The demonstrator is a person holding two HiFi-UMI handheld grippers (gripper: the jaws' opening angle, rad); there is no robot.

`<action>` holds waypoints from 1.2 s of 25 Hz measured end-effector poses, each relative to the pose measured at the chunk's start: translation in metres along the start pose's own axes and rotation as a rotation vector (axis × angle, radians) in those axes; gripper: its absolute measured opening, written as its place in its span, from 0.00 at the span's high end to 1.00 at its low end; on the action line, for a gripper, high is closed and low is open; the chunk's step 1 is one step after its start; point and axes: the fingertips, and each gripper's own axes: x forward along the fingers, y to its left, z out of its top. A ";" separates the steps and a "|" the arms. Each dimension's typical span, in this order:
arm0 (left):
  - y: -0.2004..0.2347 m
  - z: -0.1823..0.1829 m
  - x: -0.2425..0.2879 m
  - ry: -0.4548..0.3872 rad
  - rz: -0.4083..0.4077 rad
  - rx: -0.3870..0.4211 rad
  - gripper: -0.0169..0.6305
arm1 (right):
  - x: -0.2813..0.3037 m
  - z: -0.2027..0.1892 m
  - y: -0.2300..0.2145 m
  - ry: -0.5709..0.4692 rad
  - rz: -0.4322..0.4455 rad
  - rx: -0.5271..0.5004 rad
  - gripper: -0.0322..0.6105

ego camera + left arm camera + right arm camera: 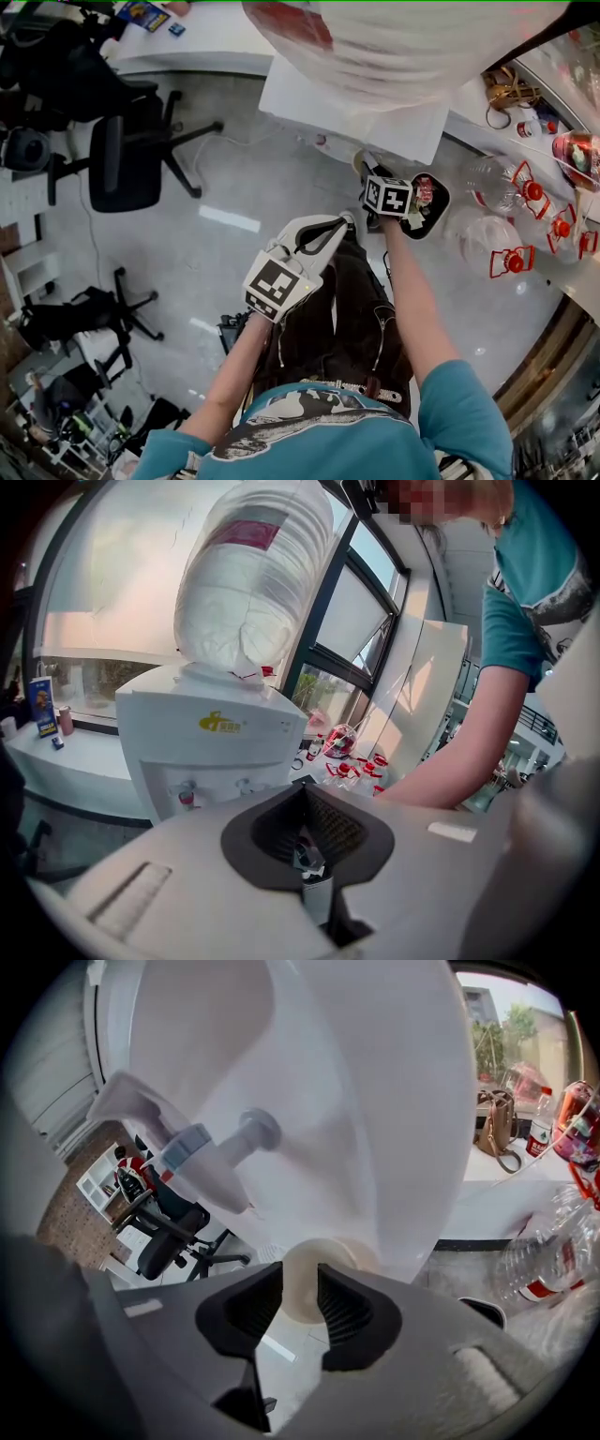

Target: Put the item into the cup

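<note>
A cream paper cup [314,1279] sits at the foot of the white water dispenser [328,1101], below its blue tap [187,1145]. My right gripper [300,1297] is open, its black pads either side of the cup's near wall without pressing it. From above, the right gripper [367,173] reaches the cup [361,159] at the dispenser [347,103]. My left gripper [307,841] is shut on a small dark-and-white item [307,855], held back from the dispenser [211,742]. In the head view the left gripper [342,222] hangs above the person's lap.
A large upturned water bottle [253,583] tops the dispenser. Right of it lie a black tray of clutter [441,202] and several empty bottles with red caps [511,187]. Office chairs [131,159] stand at the left. A brown bag [495,1119] rests on the sill.
</note>
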 end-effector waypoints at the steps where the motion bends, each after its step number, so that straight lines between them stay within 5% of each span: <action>1: -0.001 -0.001 -0.001 0.002 -0.001 -0.001 0.95 | 0.000 -0.001 0.000 0.006 -0.001 -0.002 0.76; 16: -0.005 0.002 -0.033 -0.015 -0.010 0.009 0.95 | -0.024 -0.014 0.013 0.018 -0.018 -0.062 0.76; 30: -0.023 0.004 -0.055 0.007 -0.053 0.048 0.95 | -0.091 -0.010 0.046 -0.103 0.021 -0.058 0.78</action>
